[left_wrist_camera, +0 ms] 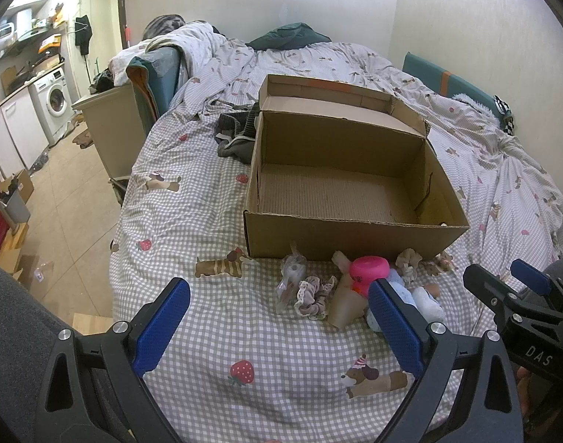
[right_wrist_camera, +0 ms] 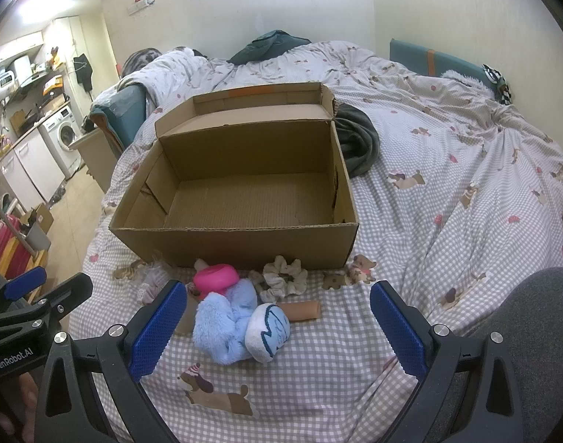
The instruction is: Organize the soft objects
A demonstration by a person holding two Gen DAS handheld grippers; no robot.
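Observation:
An open, empty cardboard box [left_wrist_camera: 355, 227] [right_wrist_camera: 244, 243] stands on the checked bed. In front of it lies a pile of soft things: a pink round toy [left_wrist_camera: 368, 269] [right_wrist_camera: 217, 277], a light blue plush [right_wrist_camera: 226, 323] [left_wrist_camera: 425, 301], a beige scrunchie [right_wrist_camera: 285, 275] [left_wrist_camera: 408, 260], a lace scrunchie [left_wrist_camera: 313, 295], a tan cup-like piece [left_wrist_camera: 346, 304] and a small clear bag [left_wrist_camera: 292, 273]. My left gripper [left_wrist_camera: 277, 323] is open and empty, just short of the pile. My right gripper [right_wrist_camera: 277, 326] is open around the blue plush, not touching it.
Dark clothing [left_wrist_camera: 237, 129] [right_wrist_camera: 355, 140] lies behind the box. The bed's left edge drops to a tiled floor [left_wrist_camera: 64, 192] with a cabinet [left_wrist_camera: 111, 129], boxes and a washing machine [left_wrist_camera: 54, 99]. Rumpled duvet and pillows fill the far bed.

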